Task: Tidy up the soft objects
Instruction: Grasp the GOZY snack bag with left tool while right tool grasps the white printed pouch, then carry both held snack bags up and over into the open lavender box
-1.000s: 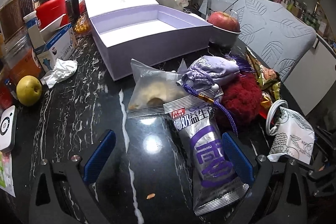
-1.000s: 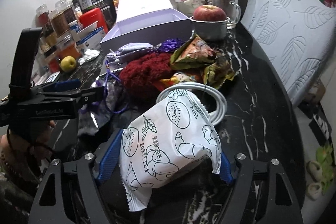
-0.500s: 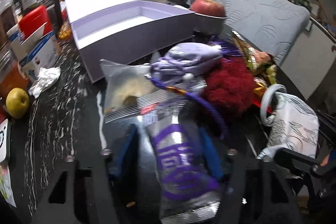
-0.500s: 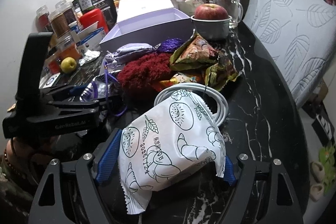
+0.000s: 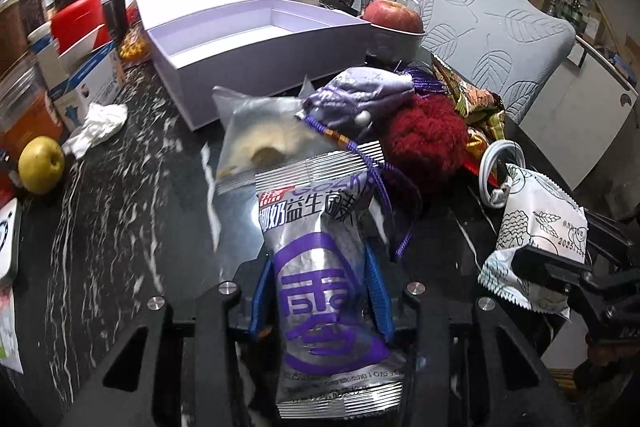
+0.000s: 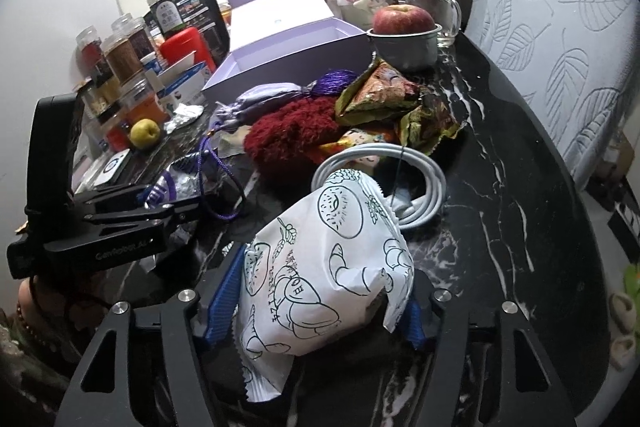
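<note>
Hazard: left gripper (image 5: 318, 291) closing on silver packet (image 5: 324, 267), right gripper (image 6: 316, 303) closing on white packet (image 6: 320, 267); purple cord (image 5: 380, 187), frame centre, may snag.

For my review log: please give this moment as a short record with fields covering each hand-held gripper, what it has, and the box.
left hand-held gripper: jaws closing, pads against silver-purple snack packet
right hand-held gripper: jaws closing on white doodle-print packet
purple box: open, nothing visible inside
surface: black marble table
</note>
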`<state>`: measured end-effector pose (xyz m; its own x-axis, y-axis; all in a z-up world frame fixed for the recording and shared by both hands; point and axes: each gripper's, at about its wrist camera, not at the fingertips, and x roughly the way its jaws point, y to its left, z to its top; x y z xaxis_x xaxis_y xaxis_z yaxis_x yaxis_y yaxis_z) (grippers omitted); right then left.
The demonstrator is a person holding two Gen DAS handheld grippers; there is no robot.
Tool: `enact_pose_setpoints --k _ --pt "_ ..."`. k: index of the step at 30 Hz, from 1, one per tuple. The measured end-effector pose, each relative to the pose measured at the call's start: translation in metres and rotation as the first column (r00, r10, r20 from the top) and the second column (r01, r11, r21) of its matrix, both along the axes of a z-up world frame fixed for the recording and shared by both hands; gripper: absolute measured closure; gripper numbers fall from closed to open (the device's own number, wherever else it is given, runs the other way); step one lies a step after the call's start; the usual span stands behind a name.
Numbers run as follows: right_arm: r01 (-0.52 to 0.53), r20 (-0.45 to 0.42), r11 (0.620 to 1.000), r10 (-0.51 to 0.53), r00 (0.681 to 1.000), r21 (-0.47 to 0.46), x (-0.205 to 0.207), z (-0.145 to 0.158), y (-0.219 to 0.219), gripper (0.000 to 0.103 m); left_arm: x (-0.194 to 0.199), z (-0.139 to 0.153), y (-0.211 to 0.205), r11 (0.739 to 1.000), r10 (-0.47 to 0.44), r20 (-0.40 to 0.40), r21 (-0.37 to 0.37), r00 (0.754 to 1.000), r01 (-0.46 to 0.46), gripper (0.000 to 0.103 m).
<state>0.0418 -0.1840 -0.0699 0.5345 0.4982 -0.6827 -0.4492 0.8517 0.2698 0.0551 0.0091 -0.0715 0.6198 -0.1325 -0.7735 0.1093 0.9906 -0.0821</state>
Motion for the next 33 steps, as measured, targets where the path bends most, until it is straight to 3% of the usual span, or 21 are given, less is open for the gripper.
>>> enact_pose_setpoints --k 21,33 --pt "-0.010 0.067 1.000 0.009 0.998 0.029 -0.031 0.023 0.014 0.042 -0.054 0.026 0.033 0.993 0.088 0.102 -0.089 0.991 -0.079 0.072" --pt "-0.025 0.159 0.998 0.015 0.987 0.055 -0.021 0.063 0.019 0.042 -0.049 0.082 0.041 0.994 0.101 0.246 -0.060 0.964 -0.088 0.072"
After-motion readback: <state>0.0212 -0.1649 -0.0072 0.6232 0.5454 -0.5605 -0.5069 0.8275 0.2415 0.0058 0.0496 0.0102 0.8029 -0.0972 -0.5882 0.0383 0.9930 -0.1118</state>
